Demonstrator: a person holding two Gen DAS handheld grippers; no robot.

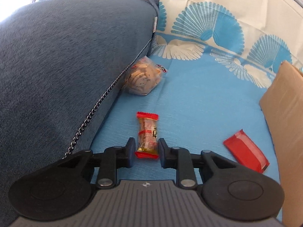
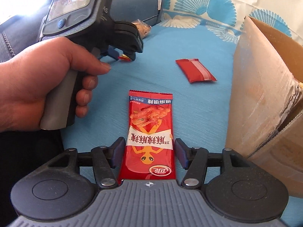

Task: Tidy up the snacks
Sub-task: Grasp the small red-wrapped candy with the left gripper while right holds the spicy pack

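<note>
Blue woven cloth (image 1: 198,104) covers the seat in both views. Left wrist view: left gripper (image 1: 146,152) low centre, jaws parted around a small clear candy bar wrapper (image 1: 147,135) with crimped red ends, pads not pressing. Glossy plain red packet (image 1: 246,154) at right; crinkly bag of biscuits (image 1: 144,76) farther up against a denim cushion (image 1: 66,56). Right wrist view only: right gripper (image 2: 149,152) open, straddling a flat printed red snack pouch (image 2: 149,132); a hand (image 2: 47,87) grips the other tool's handle; cardboard box (image 2: 265,75) right edge.
</note>
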